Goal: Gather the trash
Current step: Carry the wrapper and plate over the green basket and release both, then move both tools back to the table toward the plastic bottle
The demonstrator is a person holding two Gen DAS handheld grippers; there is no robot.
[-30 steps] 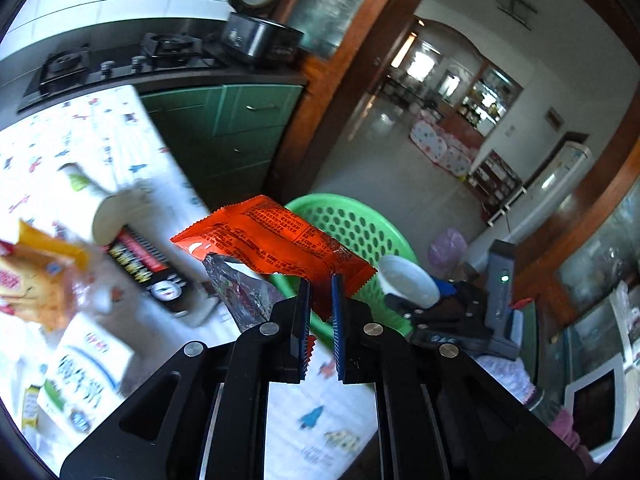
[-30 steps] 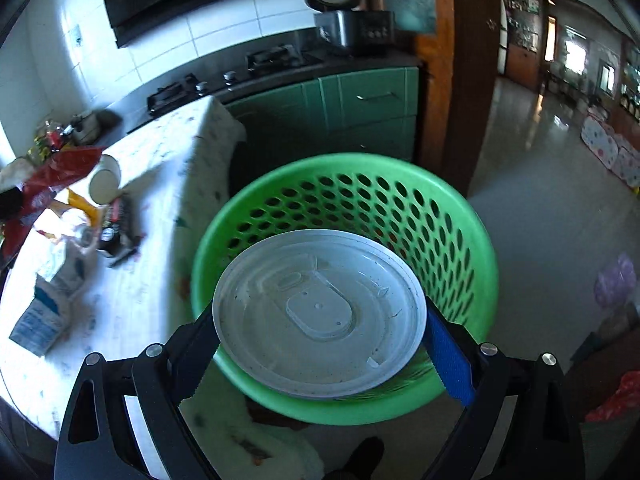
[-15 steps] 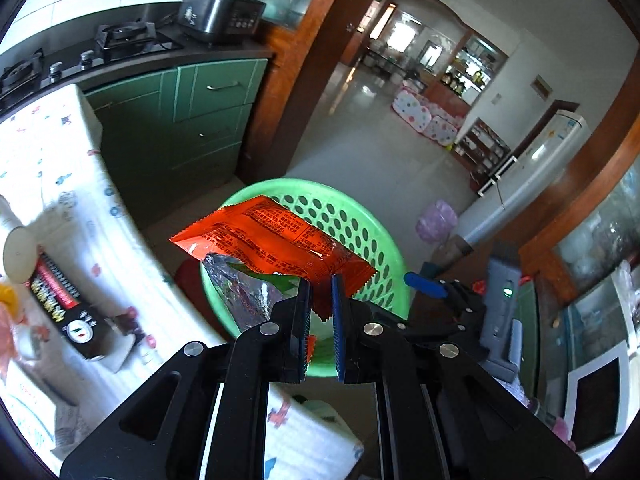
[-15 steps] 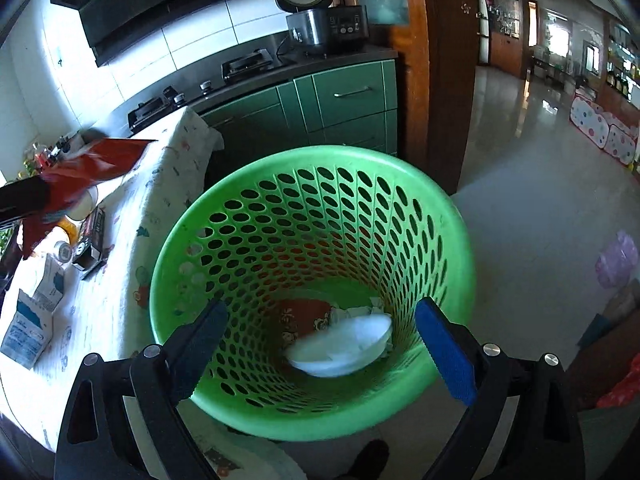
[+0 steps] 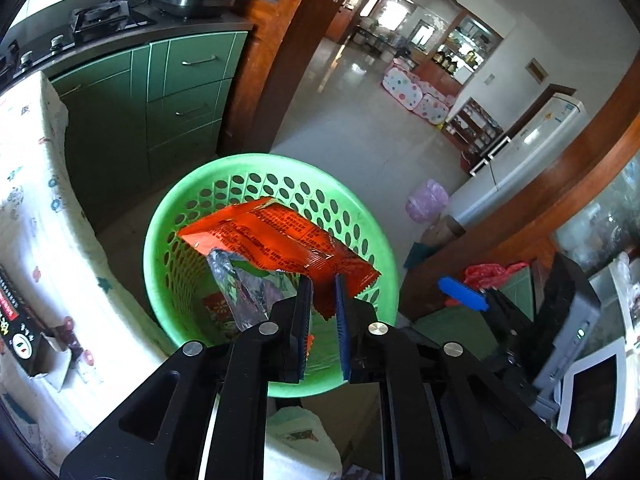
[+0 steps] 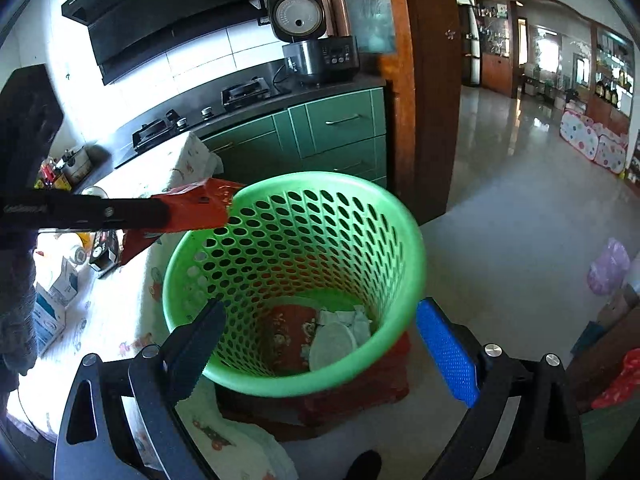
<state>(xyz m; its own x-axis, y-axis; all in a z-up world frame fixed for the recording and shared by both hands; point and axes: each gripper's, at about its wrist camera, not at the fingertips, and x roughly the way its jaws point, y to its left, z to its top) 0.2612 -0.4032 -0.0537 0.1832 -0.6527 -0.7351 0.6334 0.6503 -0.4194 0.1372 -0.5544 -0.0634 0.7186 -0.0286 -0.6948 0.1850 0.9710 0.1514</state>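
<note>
Left gripper (image 5: 322,280) is held above the green basket (image 5: 372,216), jaws having just been eased apart slightly — the red wrapper (image 5: 276,240) sits between them, its corner in the narrow gap, and whether the pads still press on it cannot be told. A crumpled silver wrapper (image 5: 240,288) hangs beneath the red one, over the basket's mouth. Right gripper (image 6: 320,344) is seen spread wide and empty, just in front of the basket rim. At the basket bottom a white lid (image 6: 332,346) is seen lying beside a red packet (image 6: 290,330) and white paper scraps. The basket stands just beside the cloth-covered table (image 5: 48,240) — a black box (image 5: 20,340) lies on it.
</note>
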